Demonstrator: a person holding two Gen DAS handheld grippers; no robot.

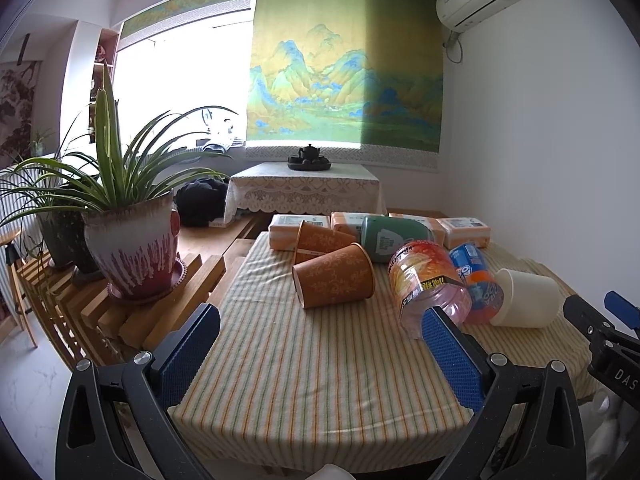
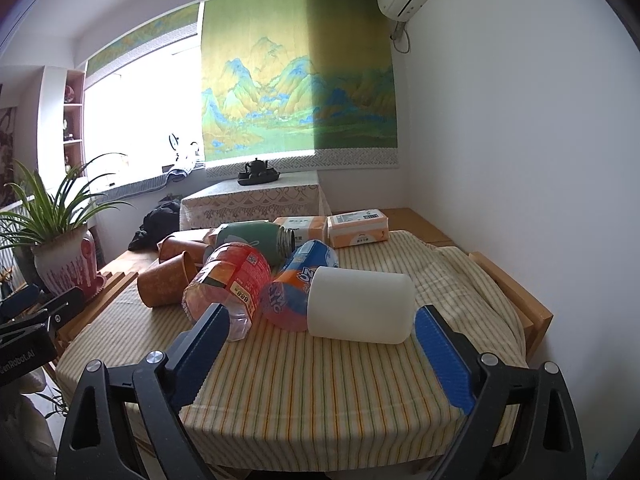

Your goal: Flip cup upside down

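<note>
Right gripper (image 2: 320,340): jaws spread wide, nothing held, blue pads either side of open cloth just short of the white cup (image 2: 360,307). White cup on its side on the striped tablecloth (image 2: 320,392), touching the blue-and-orange bottle (image 2: 298,284) on its left. Left gripper (image 1: 320,340): jaws likewise wide apart, empty, hovering above the tablecloth. Beyond the left gripper, well left of the white cup: near orange cup (image 1: 334,276) on its side, second orange cup (image 1: 320,240) tipped behind it. Between orange cups and white cup: red-labelled bottle (image 1: 430,284), lying. Behind these, green flask (image 1: 394,238) lying, tissue packs (image 2: 358,230) at the far edge.
</note>
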